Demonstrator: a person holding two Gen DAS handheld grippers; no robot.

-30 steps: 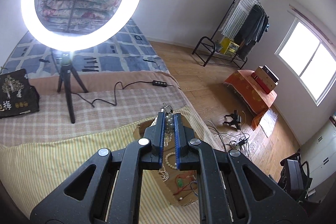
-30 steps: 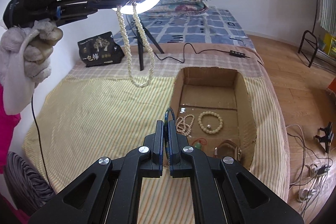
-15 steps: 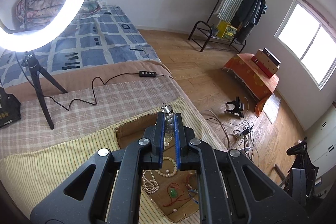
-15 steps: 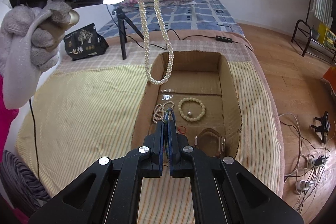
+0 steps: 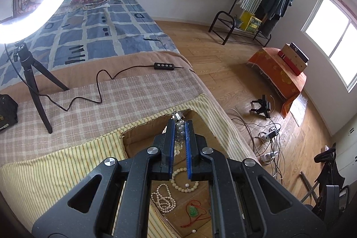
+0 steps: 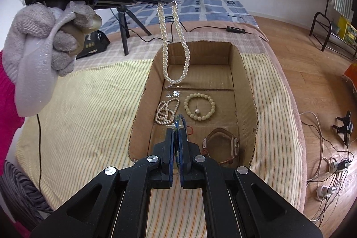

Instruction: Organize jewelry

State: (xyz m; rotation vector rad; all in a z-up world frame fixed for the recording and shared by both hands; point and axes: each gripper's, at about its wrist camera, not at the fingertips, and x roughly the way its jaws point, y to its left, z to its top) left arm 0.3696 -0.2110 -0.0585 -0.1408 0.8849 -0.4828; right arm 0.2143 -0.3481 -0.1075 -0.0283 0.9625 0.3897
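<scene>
My left gripper (image 6: 171,1) is shut on a twisted pearl necklace (image 6: 175,46), which hangs over the far end of an open cardboard box (image 6: 250,90) on the bed. In the left wrist view the gripper (image 5: 179,126) pinches the pearls (image 5: 178,137) above the box (image 5: 133,137). My right gripper (image 6: 176,133) is shut on a thin blue-green bangle (image 6: 179,118) above the box's near end. Inside lie a cream bead bracelet (image 6: 199,106), a small pearl strand (image 6: 166,112), a brown watch (image 6: 225,145) and a green pendant on red cord (image 5: 193,211).
A ring light on a tripod (image 5: 33,86) with its cable (image 5: 98,90) stands on the bed beyond the box. A black pouch (image 6: 94,42) lies at the left. Striped yellow cloth (image 6: 89,108) surrounds the box. Cables (image 6: 330,162) lie on the floor at the right.
The left gripper has carried the pearl necklace to the right, from beside the box to over its far end. The right gripper has moved forward over the box with the bangle.
</scene>
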